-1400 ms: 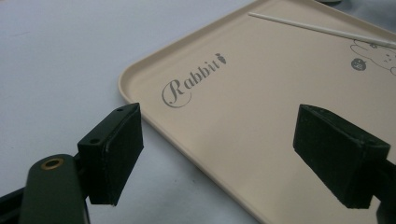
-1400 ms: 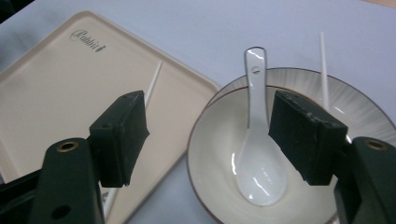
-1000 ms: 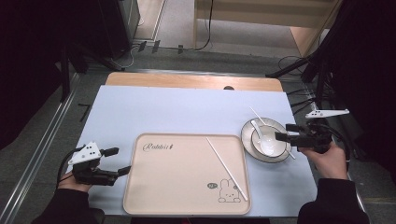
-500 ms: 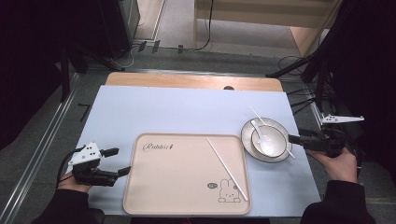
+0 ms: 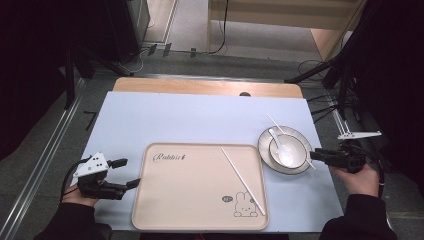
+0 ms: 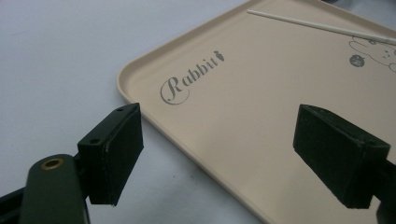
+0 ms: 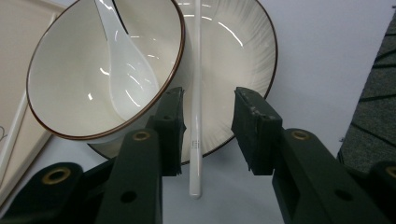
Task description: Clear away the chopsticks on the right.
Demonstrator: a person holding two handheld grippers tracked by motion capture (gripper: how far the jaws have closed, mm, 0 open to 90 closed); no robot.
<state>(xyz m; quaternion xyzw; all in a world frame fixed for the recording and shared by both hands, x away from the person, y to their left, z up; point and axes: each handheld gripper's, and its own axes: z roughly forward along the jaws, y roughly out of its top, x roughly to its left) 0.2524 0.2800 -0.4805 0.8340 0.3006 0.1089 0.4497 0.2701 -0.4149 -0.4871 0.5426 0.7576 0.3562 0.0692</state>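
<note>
- The right gripper (image 7: 208, 128), a black two-jaw tool, sits at the right edge of the pale blue table mat (image 5: 200, 117); its jaws are spread part-way and straddle the near end of a thin white chopstick (image 7: 195, 116), with a gap on each side, so nothing is pinched.
- That white chopstick is a long, straight, glossy rod with faint small print near its blunt near end; it lies across the ribbed white plate with a dark rim (image 7: 243, 56), and its end juts past the plate's edge onto the mat.
- On the plate stands a round white bowl with a brown rim (image 7: 70, 93), just beside the chopstick, and a glossy white ceramic spoon (image 7: 123, 70) rests inside it, handle leaning over the far rim.
- The left gripper (image 5: 120, 173) hovers near the mat's front left corner with jaws wide apart, holding nothing, beside the left edge of a beige rectangular tray printed with "Rabbit" (image 6: 261, 107).
- A second white chopstick (image 5: 243, 181) lies slantwise on the tray, ending by the rabbit drawing near its front right corner.
</note>
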